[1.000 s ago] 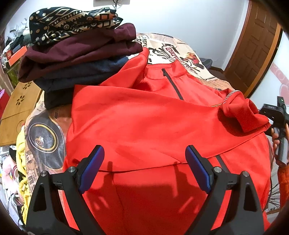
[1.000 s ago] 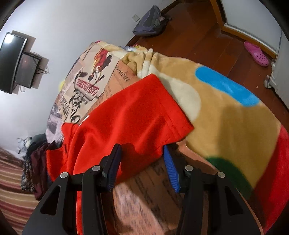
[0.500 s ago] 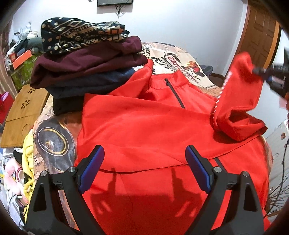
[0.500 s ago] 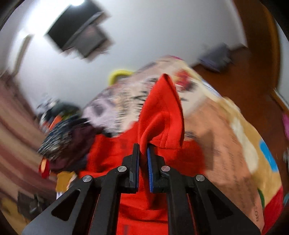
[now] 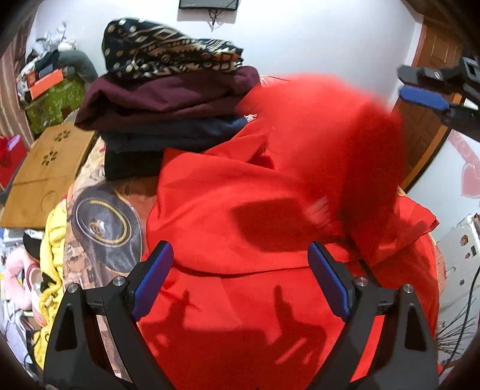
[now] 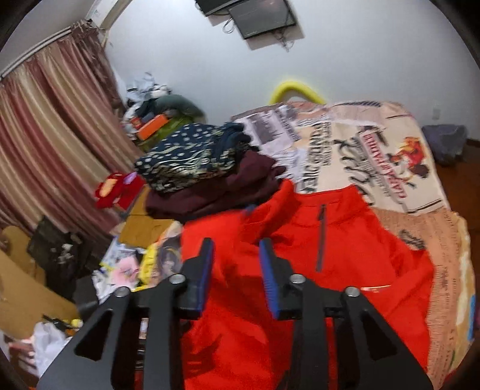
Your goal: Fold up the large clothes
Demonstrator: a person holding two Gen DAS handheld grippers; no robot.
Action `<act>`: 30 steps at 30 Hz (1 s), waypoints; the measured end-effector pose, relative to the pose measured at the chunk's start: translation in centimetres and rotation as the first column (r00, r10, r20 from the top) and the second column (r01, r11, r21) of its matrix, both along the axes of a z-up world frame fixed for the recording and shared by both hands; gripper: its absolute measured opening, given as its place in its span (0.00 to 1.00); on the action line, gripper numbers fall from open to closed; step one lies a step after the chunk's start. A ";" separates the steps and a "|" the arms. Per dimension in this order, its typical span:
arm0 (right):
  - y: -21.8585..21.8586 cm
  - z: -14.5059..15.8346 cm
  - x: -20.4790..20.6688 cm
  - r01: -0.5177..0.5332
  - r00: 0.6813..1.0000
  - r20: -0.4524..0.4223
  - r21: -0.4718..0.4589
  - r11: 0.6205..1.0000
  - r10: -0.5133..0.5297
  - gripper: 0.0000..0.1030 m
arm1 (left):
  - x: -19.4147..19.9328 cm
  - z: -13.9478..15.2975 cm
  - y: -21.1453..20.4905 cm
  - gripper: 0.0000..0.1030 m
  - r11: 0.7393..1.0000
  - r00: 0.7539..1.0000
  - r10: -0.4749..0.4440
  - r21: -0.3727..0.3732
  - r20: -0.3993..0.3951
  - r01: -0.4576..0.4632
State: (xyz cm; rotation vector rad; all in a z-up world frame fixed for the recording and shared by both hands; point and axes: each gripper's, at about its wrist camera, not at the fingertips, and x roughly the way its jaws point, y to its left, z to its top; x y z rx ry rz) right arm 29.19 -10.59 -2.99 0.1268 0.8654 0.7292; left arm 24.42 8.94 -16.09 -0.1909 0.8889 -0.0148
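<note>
- Two grippers were in view above a red garment [image 5: 240, 234] spread across a bed with a printed cover [image 6: 375, 144].
- The left gripper [image 5: 240, 279] hung low over the near part of the garment, its blue-padded jaws standing wide apart with nothing between them; only their shadows fell on the cloth.
- The right gripper [image 6: 237, 270] hovered above the garment, and its jaws had just been opening; they stood parted with no cloth between the pads.
- In the left wrist view the right gripper [image 5: 432, 99] showed at the upper right edge, apart from the blurred red sleeve [image 5: 360, 150] in the air just beside it.
- That sleeve hung over the right side of the garment's chest, casting a dark shadow on the fabric below.
- The garment lay front up, its collar towards the far end of the bed and a short dark zip [image 6: 321, 237] running down from the neck.
- A fold line crossed the garment's body just beyond the left gripper's fingertips.
- A pile of folded clothes [image 5: 168, 102] sat touching the garment's far left shoulder: a dark patterned piece on top, maroon beneath it, then navy and black.
- Striped curtains [image 6: 51, 144] hung at the left of the room, and a dark screen [image 6: 261, 18] was fixed to the white wall beyond the bed.
</note>
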 end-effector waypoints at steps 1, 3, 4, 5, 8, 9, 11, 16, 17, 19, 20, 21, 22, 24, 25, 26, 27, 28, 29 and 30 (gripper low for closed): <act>-0.5 -0.1 0.2 0.008 1.000 0.002 -0.012 1.000 -0.008 0.39 | 0.0 -0.2 0.1 0.88 1.000 1.000 0.003 -0.013 -0.008 -0.003; -1.0 -0.1 0.3 0.027 1.000 -0.001 -0.030 0.999 -0.027 0.40 | 0.0 -0.7 0.4 0.88 0.999 1.000 0.004 -0.047 -0.025 -0.005; -1.4 -0.1 0.4 0.041 0.999 0.001 -0.038 0.998 -0.041 0.40 | 0.0 -1.0 0.5 0.88 0.998 0.999 0.002 -0.069 -0.034 -0.004; -2.0 -0.1 0.4 0.061 0.998 0.008 -0.055 0.997 -0.061 0.40 | 0.0 -1.2 0.4 0.88 0.996 0.999 0.000 -0.084 -0.042 -0.004; -4.0 -0.1 0.4 0.109 0.994 0.022 -0.094 0.990 -0.107 0.41 | 0.2 -1.8 0.3 0.88 0.991 0.998 -0.010 -0.131 -0.063 0.002; -5.2 -0.5 0.4 0.138 0.990 0.028 -0.115 0.984 -0.135 0.41 | 0.3 -2.0 0.3 0.88 0.987 0.997 -0.012 -0.158 -0.070 0.001; -6.6 -0.7 0.3 0.186 0.982 0.052 -0.159 0.969 -0.180 0.41 | 0.6 -2.3 0.4 0.88 0.978 0.997 -0.013 -0.209 -0.078 -0.003; -10.1 -3.0 0.1 0.279 0.960 0.108 -0.296 0.913 -0.258 0.41 | 2.4 -2.5 0.7 0.88 0.955 0.996 -0.015 -0.295 -0.088 -0.012; -10.5 -3.5 0.1 0.291 0.957 0.113 -0.325 0.900 -0.268 0.41 | 3.0 -2.5 0.8 0.88 0.955 0.995 -0.012 -0.296 -0.095 -0.017; -11.1 -4.5 -0.1 0.290 0.957 0.114 -0.371 0.882 -0.266 0.41 | 4.6 -2.8 1.0 0.85 0.952 0.994 -0.003 -0.306 -0.111 -0.031; -11.3 -4.9 -0.2 0.284 0.959 0.110 -0.379 0.881 -0.262 0.41 | 5.2 -3.0 1.2 0.83 0.949 0.993 -0.002 -0.313 -0.119 -0.036; -11.5 -5.5 -0.2 0.277 0.961 0.101 -0.387 0.879 -0.258 0.41 | 6.2 -3.3 1.3 0.80 0.947 0.992 -0.003 -0.318 -0.130 -0.039; -11.7 -6.3 -0.2 0.275 0.961 0.086 -0.396 0.876 -0.263 0.41 | 7.0 -3.6 1.3 0.77 0.949 0.990 -0.003 -0.311 -0.141 -0.041; -12.2 -7.4 -0.1 0.278 0.959 0.057 -0.402 0.873 -0.279 0.41 | 8.7 -4.8 1.0 0.58 0.965 0.982 0.005 -0.257 -0.188 -0.054; -12.3 -8.4 0.0 0.269 0.958 0.023 -0.403 0.874 -0.285 0.41 | 9.5 -5.4 0.8 0.52 0.973 0.977 0.009 -0.225 -0.211 -0.058; -12.7 -9.2 -0.1 0.258 0.958 -0.007 -0.406 0.877 -0.286 0.41 | 10.1 -5.8 0.5 0.40 0.979 0.974 0.006 -0.199 -0.226 -0.053; -12.8 -9.8 -0.2 0.250 0.958 -0.026 -0.408 0.878 -0.285 0.41 | 10.8 -6.3 0.1 0.28 0.986 0.971 0.005 -0.161 -0.240 -0.045; -12.8 -10.8 -0.1 0.236 0.957 -0.056 -0.416 0.878 -0.284 0.41 | 11.1 -6.4 -0.1 0.21 0.989 0.970 0.000 -0.146 -0.242 -0.037; -12.7 -11.5 -0.2 0.229 0.956 -0.071 -0.421 0.878 -0.283 0.41 | 11.4 -6.3 -0.4 0.11 0.991 0.971 -0.010 -0.129 -0.238 -0.022; -12.8 -11.9 -0.3 0.225 0.956 -0.078 -0.421 0.879 -0.282 0.41 | 11.8 -5.8 -0.8 0.07 0.994 0.975 -0.016 -0.107 -0.224 -0.009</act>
